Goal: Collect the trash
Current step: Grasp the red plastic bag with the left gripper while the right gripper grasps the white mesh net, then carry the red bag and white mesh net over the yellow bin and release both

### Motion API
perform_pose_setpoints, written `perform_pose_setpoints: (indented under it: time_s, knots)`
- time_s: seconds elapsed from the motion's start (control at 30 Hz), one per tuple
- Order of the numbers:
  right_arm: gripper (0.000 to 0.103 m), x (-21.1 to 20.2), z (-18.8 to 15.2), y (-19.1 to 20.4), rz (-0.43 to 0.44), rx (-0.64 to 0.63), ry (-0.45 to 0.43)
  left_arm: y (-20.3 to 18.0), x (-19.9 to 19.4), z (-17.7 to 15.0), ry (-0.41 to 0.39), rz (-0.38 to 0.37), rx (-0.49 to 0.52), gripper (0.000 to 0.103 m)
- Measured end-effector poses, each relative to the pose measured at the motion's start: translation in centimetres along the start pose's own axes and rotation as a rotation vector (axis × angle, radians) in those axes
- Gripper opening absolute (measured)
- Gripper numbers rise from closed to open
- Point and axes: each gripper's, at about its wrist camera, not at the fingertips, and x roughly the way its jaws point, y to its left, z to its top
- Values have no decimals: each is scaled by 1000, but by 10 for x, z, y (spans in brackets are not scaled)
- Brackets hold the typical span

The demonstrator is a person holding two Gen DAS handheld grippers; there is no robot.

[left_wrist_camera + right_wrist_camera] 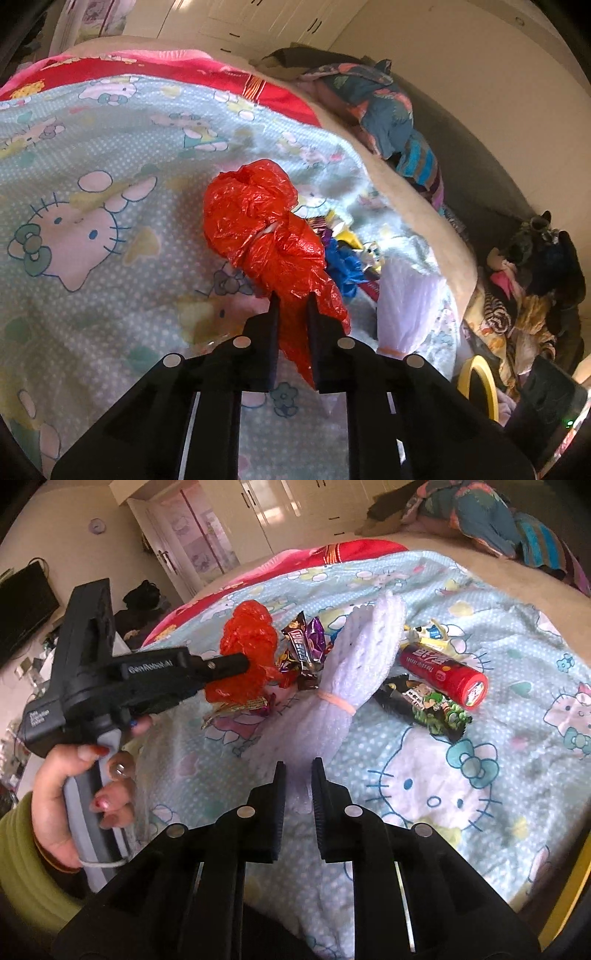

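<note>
Left tongs [293, 306] pinch the red bag [258, 225], right tongs [298, 775] the white foam wrap [354, 657]: both feather-light, crinkly, best grabbed by bunched ends.

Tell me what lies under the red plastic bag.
Under the red plastic bag, crinkled gold and purple wrappers stick out on the cartoon bedsheet. Anything further beneath is covered by the bag and the left gripper.

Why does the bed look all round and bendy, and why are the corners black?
Left wrist view: the fisheye lens bows the cartoon-cat bedsheet into a dome, black lens rim at the corners, sunlight glinting on the crumpled red plastic bag. Right wrist view: same bulge, bright glare on the white wardrobe doors, sharpest around the red snack tube.
</note>
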Motion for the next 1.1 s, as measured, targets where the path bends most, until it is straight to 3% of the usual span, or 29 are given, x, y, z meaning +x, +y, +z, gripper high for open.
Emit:
perform_pose_setpoints:
  time_s: [0.53, 1.1]
  knots:
    - [9, -34, 1, -3, -57, -4, -91, -21, -52, 5, -97, -31, 74, 12]
    - [9, -78, -3, -18, -122, 27, -172, -70, -66, -9, -92, -98, 186, 12]
